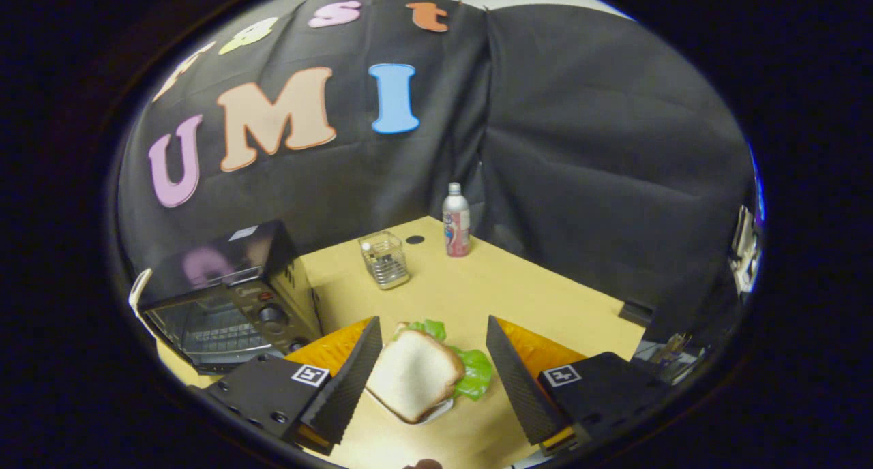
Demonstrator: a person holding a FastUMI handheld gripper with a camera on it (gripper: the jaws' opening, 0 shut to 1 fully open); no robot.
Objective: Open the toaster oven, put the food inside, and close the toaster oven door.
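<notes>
My claw is spread wide, gripping nothing. Between my fingers, touching neither, lies the sandwich on its small plate, lettuce spilling toward my right finger. It looks soft, light and crushable; I'd pinch the bread's sides gently. The toaster oven sits off to my left.
</notes>
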